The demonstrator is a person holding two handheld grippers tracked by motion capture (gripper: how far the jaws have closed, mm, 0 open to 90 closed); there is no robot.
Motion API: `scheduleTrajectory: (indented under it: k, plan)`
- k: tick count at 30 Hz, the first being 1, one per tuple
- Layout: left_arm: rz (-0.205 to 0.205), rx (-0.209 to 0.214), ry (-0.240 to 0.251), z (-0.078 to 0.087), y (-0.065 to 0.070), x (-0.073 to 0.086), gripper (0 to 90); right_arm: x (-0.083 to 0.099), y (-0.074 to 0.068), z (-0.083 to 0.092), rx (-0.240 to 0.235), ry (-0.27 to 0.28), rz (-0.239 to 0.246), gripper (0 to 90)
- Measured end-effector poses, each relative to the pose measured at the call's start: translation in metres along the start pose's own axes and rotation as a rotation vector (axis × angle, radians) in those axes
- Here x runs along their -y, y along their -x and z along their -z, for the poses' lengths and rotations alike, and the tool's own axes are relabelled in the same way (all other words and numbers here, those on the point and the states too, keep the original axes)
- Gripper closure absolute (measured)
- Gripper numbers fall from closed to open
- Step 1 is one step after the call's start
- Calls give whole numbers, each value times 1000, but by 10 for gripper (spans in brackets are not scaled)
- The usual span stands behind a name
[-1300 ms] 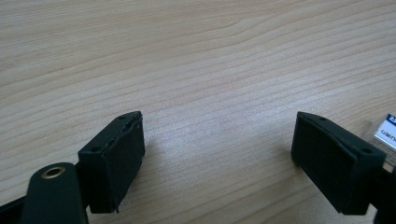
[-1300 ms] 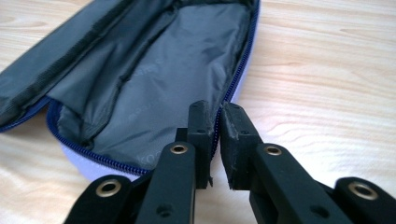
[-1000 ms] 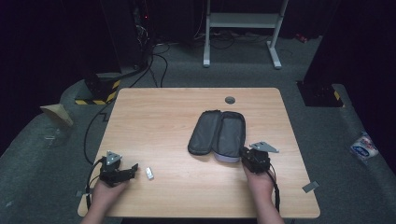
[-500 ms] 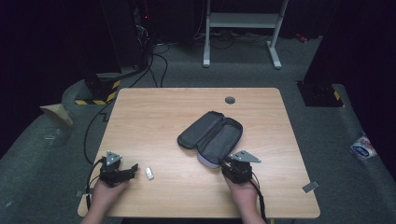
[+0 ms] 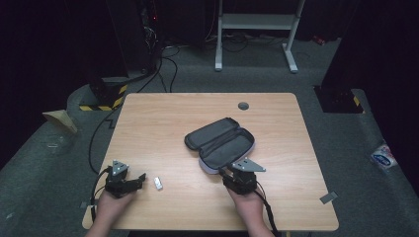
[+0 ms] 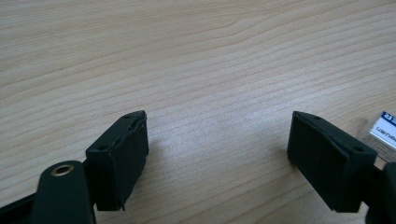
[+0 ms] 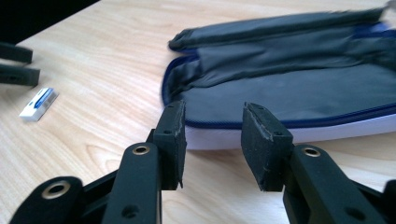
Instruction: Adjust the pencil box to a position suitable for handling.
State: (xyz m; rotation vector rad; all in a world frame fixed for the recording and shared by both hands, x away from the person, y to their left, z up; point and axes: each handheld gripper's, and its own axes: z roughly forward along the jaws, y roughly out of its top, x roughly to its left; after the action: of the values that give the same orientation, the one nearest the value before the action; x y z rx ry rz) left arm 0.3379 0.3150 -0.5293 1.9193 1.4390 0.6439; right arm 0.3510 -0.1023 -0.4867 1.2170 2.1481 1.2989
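Note:
A dark grey pencil case (image 5: pixel 220 143) lies unzipped and spread open on the wooden table (image 5: pixel 168 118), a little right of the middle. My right gripper (image 5: pixel 226 173) is at its near edge. In the right gripper view its jaws (image 7: pixel 212 126) have just been opening, and the case's white and blue rim (image 7: pixel 289 88) lies just past the tips, not pinched. A small white eraser (image 5: pixel 158 183) with a blue label lies near the front left. My left gripper (image 5: pixel 140 178) rests just left of it, open, with bare wood between its jaws (image 6: pixel 217 158). The eraser's corner (image 6: pixel 385 130) shows beside the right jaw.
A round cable hole (image 5: pixel 243 105) sits near the table's far edge. Cables and a yellow-black striped box (image 5: pixel 101 96) lie on the floor at far left, and a white stand (image 5: pixel 257 22) stands beyond the table. In the right gripper view the eraser (image 7: pixel 38 103) and left gripper (image 7: pixel 16 63) show at left.
The right hand moved left along the table's front and the case swung round and slid left with it. The right jaws then came apart off the case's edge. The left hand stayed still.

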Motion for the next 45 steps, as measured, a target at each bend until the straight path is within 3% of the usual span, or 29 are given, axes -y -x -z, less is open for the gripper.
scheduleTrajectory:
  k: [3, 7, 14, 19, 26, 28, 32, 45]
  plan:
    - [2, 0, 0, 0, 0, 0, 210, -6, 12, 8, 37, 14, 3, 589]
    - [2, 1, -1, 0, 0, 0, 211, -19, 41, 12, 117, 14, 2, 592]
    - [6, -1, 8, 1, 0, 1, 264, -43, 88, -7, 242, -13, -4, 609]
    - [2, 1, 20, 4, 0, 1, 354, -52, 110, -27, 280, -34, -31, 627]
    - [6, 41, 96, 16, 8, -7, 462, -52, 129, -41, 307, -83, -73, 675]
    - [4, 64, 109, 19, 14, -11, 489, -48, 131, -43, 294, -110, -81, 710]
    - [-31, 85, 143, 24, 31, -19, 541, -44, 127, -40, 269, -108, -60, 799]
    - [-101, 147, 153, 14, 81, -33, 583, -24, 105, -16, 214, -67, -49, 787]
